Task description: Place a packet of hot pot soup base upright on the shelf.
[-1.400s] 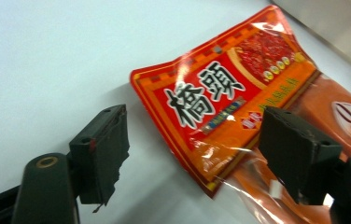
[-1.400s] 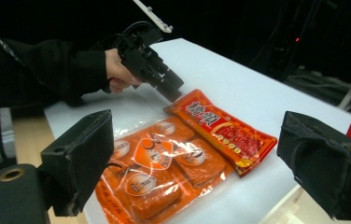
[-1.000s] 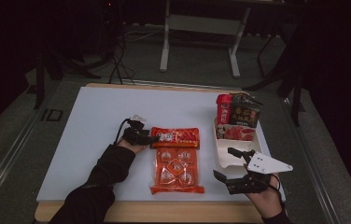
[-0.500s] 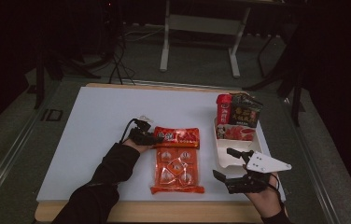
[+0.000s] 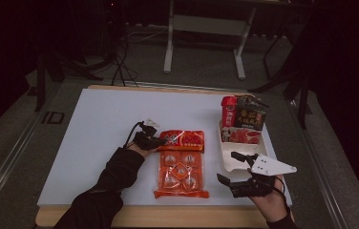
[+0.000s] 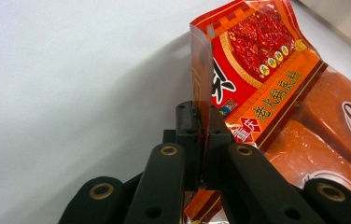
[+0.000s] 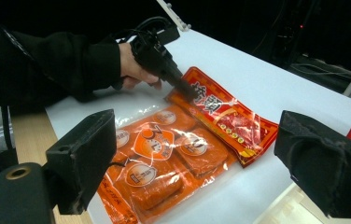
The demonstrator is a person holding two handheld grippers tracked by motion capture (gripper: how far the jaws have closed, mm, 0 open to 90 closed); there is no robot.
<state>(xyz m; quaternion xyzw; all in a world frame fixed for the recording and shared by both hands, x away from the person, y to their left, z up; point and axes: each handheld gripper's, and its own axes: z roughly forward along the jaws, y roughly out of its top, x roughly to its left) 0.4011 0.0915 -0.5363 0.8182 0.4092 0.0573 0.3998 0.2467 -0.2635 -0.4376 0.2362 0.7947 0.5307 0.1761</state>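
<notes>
Left gripper view: the left claw (image 6: 200, 135) is pressed together on the thin sealed edge of the red packet (image 6: 257, 70), which lies on the white table (image 5: 96, 124) overlapping the far end of the orange pouch (image 5: 180, 169); so slight a bite on slick film could slip, or drag the pouch along if lifted. High view: the left forearm reaches forward and inward, while the right claw (image 5: 235, 167) hovers spread near the white tray (image 5: 230, 157), holding nothing.
</notes>
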